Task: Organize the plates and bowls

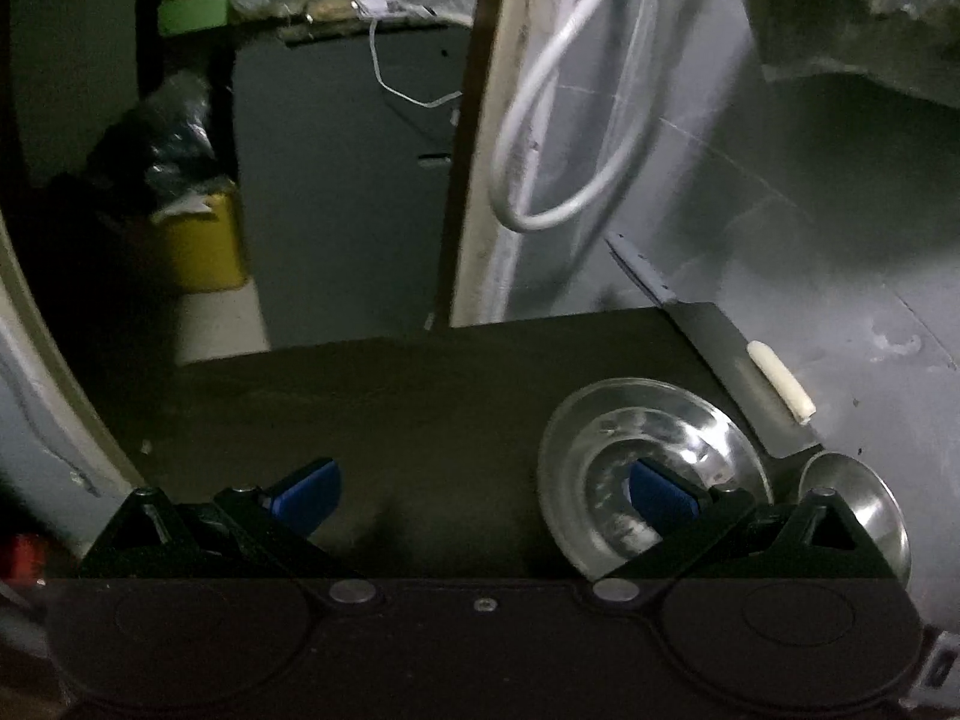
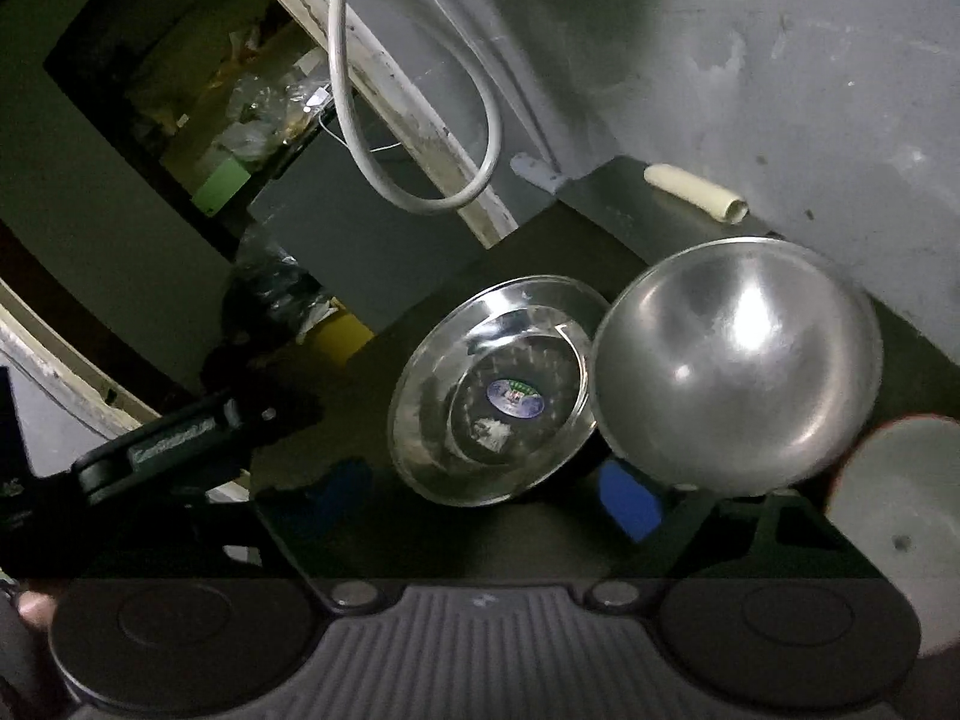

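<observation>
Both grippers hang over the dark table (image 1: pixel 420 408) with jaws spread, holding nothing — left gripper (image 1: pixel 486 498) beside the steel plate (image 1: pixel 600 450), right gripper (image 2: pixel 486 498) below it. Rightward, touching the plate's rim, sits the steel bowl (image 2: pixel 738 366) — then a white bowl (image 2: pixel 900 516) at the edge.

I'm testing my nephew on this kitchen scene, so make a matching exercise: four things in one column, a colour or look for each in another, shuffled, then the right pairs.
Things:
1. steel plate
2. steel bowl
3. hose
4. tube

Descriptions:
A. cream, short, lying by the wall
B. shiny, deep, plain inside
C. white, hanging in a loop
D. shiny, shallow, round sticker at its centre

Pairs: 1-D, 2-B, 3-C, 4-A
</observation>
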Action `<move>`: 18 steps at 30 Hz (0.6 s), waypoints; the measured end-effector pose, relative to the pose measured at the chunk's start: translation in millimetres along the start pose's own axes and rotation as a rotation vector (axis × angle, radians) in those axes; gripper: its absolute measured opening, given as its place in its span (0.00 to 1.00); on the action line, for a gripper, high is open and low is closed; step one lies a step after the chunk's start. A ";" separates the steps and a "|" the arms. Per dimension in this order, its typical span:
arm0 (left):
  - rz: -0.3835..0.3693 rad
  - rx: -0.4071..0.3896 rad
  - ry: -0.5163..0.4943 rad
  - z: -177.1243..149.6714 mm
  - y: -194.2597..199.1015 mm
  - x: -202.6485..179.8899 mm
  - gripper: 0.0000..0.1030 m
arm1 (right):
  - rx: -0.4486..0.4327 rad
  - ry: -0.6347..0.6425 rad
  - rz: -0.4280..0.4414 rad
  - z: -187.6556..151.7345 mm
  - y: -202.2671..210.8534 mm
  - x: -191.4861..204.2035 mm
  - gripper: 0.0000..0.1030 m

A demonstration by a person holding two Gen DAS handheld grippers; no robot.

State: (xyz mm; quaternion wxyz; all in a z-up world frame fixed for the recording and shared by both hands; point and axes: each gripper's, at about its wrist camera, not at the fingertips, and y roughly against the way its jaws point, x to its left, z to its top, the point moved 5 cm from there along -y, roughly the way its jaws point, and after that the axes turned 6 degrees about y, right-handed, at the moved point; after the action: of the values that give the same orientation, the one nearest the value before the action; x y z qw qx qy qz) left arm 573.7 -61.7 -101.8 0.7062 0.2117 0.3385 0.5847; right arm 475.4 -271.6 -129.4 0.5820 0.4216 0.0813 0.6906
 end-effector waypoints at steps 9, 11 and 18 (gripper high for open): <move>-0.051 0.065 0.004 -12.6 -43.5 -17.9 0.76 | 0.012 -0.050 0.051 -4.2 -29.1 -15.0 0.70; -0.064 0.084 0.012 -16.4 -48.3 -19.7 0.64 | 0.012 -0.053 0.053 -3.9 -34.4 -15.6 0.64; -0.059 0.149 0.032 -30.7 -61.6 -21.5 0.23 | 0.032 -0.054 0.020 -6.3 -47.0 -21.8 0.40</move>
State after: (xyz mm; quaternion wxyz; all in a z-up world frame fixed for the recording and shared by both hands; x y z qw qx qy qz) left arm 591.6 -99.6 -160.6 0.6999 0.2443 0.3985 0.5401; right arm 505.0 -273.6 -172.3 0.5700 0.4501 0.0724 0.6836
